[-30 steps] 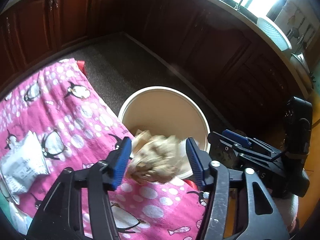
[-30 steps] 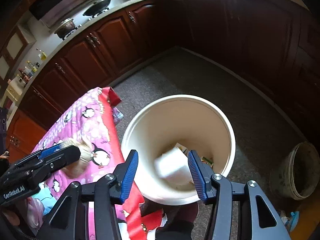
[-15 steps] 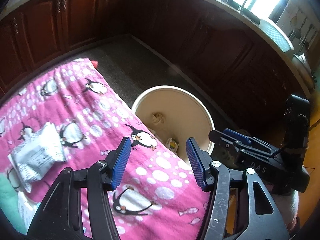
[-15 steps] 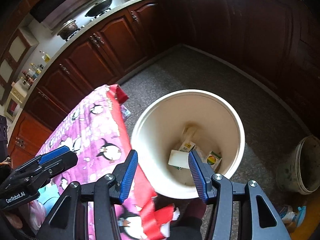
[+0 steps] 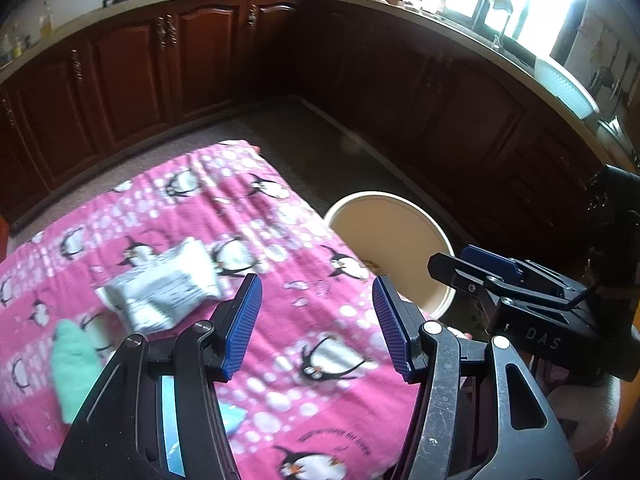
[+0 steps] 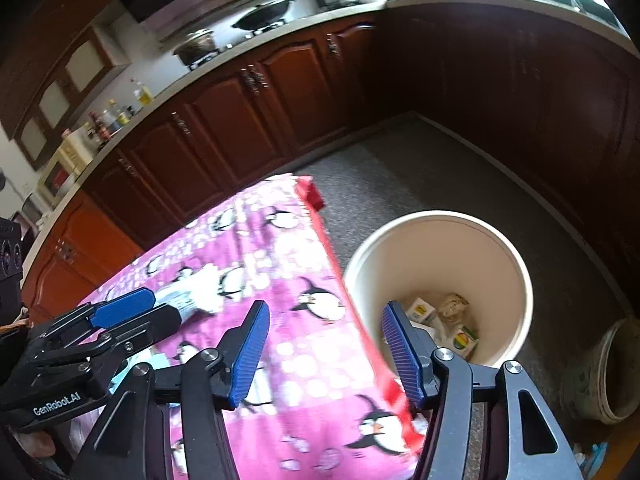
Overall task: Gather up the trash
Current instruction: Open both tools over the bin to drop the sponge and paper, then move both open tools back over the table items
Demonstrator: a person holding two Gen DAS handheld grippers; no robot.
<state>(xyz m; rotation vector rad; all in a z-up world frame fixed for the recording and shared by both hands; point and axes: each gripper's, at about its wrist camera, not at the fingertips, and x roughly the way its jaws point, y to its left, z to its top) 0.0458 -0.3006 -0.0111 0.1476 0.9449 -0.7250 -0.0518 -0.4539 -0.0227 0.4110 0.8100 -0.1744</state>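
Observation:
A cream bucket [image 6: 516, 268] stands on the floor beside the table and holds small cartons and a crumpled brown paper [image 6: 452, 306]. In the left wrist view the bucket [image 5: 434, 236] shows past the table's right edge. My left gripper [image 5: 316, 320] hangs open and empty over the pink penguin cloth [image 5: 248, 208]. A white wrapper [image 5: 160, 288] and a green item [image 5: 74, 364] lie on the cloth to its left. My right gripper [image 6: 324, 344] straddles the table edge, its jaws opening with nothing between them.
Dark wooden cabinets [image 6: 248, 128] ring the room under a counter with a wok and pots. A second, dirty pail [image 6: 608, 372] sits on the floor at the right. Grey carpet [image 6: 404, 176] lies between the table and the cabinets.
The left gripper let the crumpled paper fall into the bucket and the right let a white piece fall in. Both pulled back and up over the table; the right's jaws widened.

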